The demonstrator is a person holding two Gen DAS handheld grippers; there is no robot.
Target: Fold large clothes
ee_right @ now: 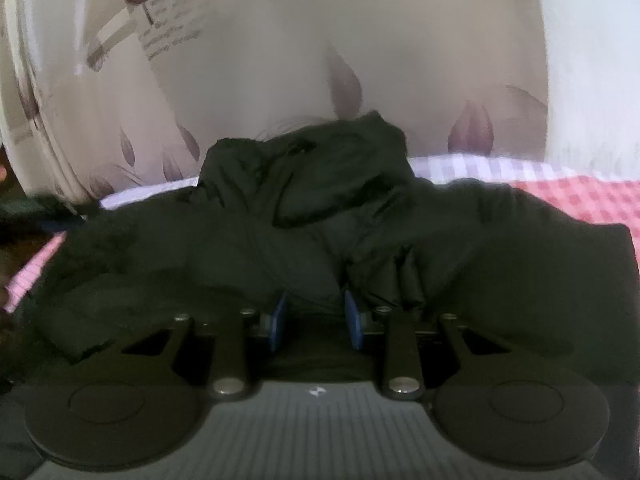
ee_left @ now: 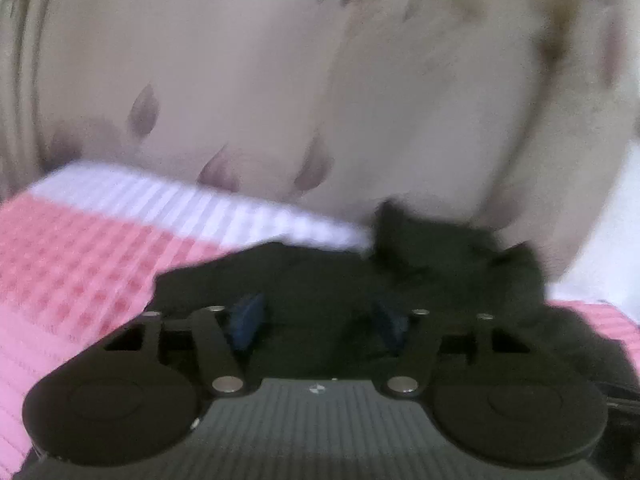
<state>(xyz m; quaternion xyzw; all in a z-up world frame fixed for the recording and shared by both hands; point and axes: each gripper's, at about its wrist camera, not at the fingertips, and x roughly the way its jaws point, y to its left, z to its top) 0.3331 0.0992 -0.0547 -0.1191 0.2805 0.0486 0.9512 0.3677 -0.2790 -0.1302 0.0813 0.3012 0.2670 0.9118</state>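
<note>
My left gripper (ee_left: 318, 320) and right gripper (ee_right: 316, 314), jaws parted, hover over the soft, floppy dark jacket (ee_right: 304, 216) on the pink checked sheet (ee_left: 72, 272); I'd pinch its hem edge.

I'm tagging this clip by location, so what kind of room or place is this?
Most likely a bedroom at home. A dark garment lies spread on a pink and white checked cover, apparently a bed, and behind it hangs cream fabric printed with purple petals, perhaps a curtain or sheet.

Dark garment (ee_left: 320, 276) — blurred, edge-cropped
</note>
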